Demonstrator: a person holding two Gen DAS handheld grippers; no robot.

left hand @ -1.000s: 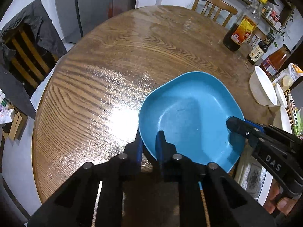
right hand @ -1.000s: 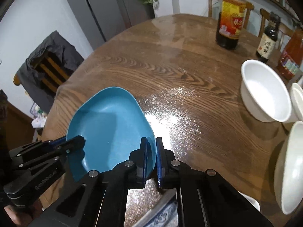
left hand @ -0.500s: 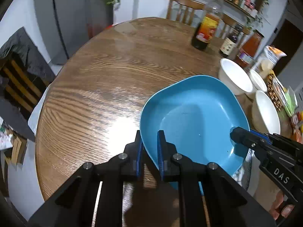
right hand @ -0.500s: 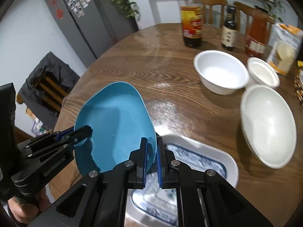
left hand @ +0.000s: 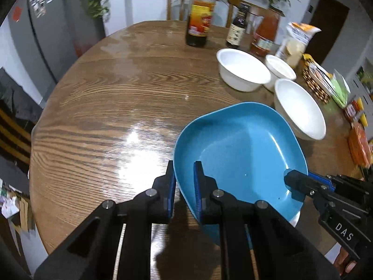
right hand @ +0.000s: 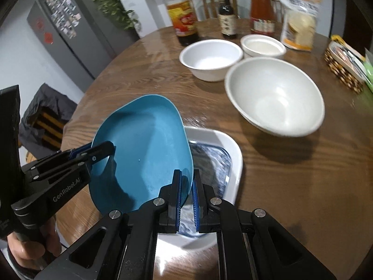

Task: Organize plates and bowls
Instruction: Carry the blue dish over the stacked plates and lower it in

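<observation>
Both grippers hold a blue plate (left hand: 240, 154) above the table by opposite rims. My left gripper (left hand: 184, 175) is shut on its near-left rim; in the right wrist view it (right hand: 109, 150) pinches the plate's left edge. My right gripper (right hand: 186, 182) is shut on the blue plate (right hand: 144, 149) at its right rim; in the left wrist view it (left hand: 291, 184) grips the right edge. The plate hangs tilted over the left part of a white rectangular plate with a blue pattern (right hand: 228, 147). Three white bowls stand beyond: a large one (right hand: 275, 98), a medium one (right hand: 212, 58), a small one (right hand: 263, 45).
A round wooden table (left hand: 121, 98) holds three sauce bottles at the back (left hand: 198, 16), a snack bag (right hand: 300, 21) and a woven basket (right hand: 345, 65) at the right. Chairs stand behind the table and at its left edge (right hand: 46, 121).
Both grippers have carried the blue plate to the right, from bare table to above the white patterned plate. The white bowls and bottles have come into closer view.
</observation>
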